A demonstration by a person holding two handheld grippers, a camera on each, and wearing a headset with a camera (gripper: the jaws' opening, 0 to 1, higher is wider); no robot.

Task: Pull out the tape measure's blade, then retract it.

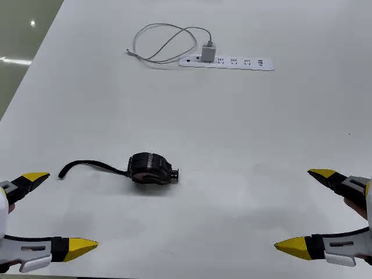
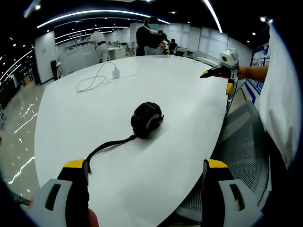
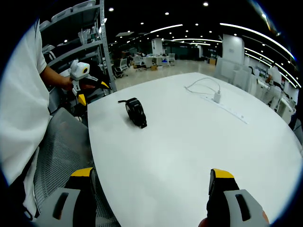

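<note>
The left tool (image 1: 71, 210) and right tool (image 1: 292, 208) hang wide open at the near edge of the smooth white worktop (image 1: 232, 128), yellow-tipped jaws spread, holding nothing. The black round tape measure (image 1: 152, 168) lies between them, nearer the left, its black fabric strap (image 1: 87, 165) trailing leftward, blade seemingly wound in. The danger, I'd say, is that slick surface — tug the small blade tip without pinning the case and it all skids; release carelessly and the blade whips back.

Black tape measure (image 1: 151, 168) on its side, blade retracted
</note>
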